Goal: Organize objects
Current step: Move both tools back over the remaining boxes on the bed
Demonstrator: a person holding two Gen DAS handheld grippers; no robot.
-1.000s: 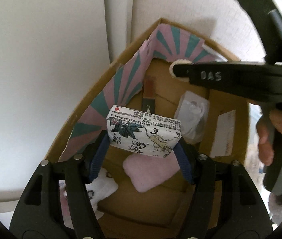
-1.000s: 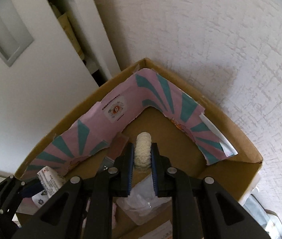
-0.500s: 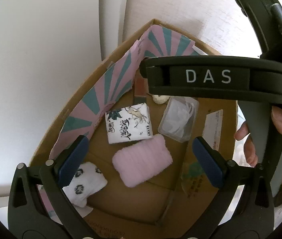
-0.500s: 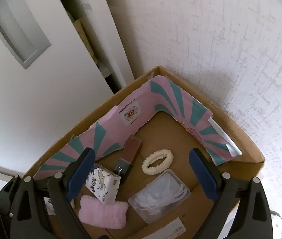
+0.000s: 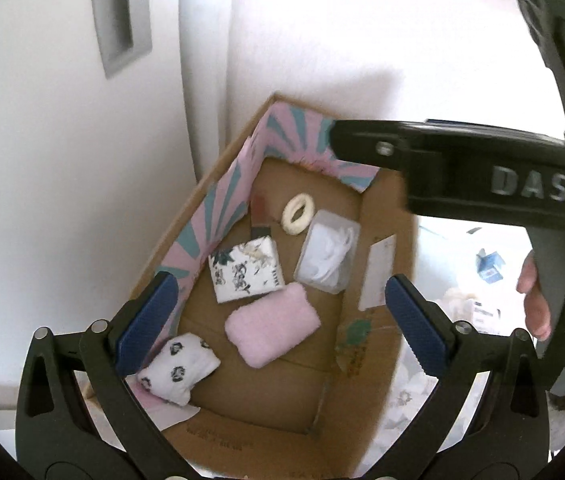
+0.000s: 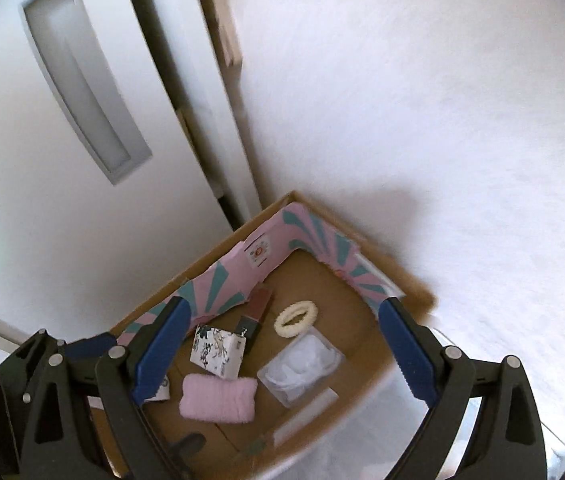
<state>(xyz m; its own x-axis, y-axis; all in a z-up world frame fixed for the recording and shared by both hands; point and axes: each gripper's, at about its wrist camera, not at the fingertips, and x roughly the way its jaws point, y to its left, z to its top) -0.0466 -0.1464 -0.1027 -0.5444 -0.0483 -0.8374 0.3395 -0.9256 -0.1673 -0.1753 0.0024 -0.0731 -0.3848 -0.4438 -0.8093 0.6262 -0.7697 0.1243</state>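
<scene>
A cardboard box with a pink and teal paper lining stands in a corner. In it lie a printed tissue pack, a cream scrunchie, a pink fluffy cloth, a clear plastic tub, a brown bar and a spotted white bundle. My left gripper is open and empty above the box. My right gripper is open and empty above it too; its body crosses the left wrist view. The scrunchie and tissue pack show in the right wrist view.
A white cabinet door with a grey recessed handle stands left of the box. A white textured wall is behind and right. A white label sticks on the box's right wall. A blue packet lies outside at the right.
Both grippers opened and dropped their loads: the tissue pack from the left, the scrunchie from the right. Both now lie in the box. Both grippers have risen away from it.
</scene>
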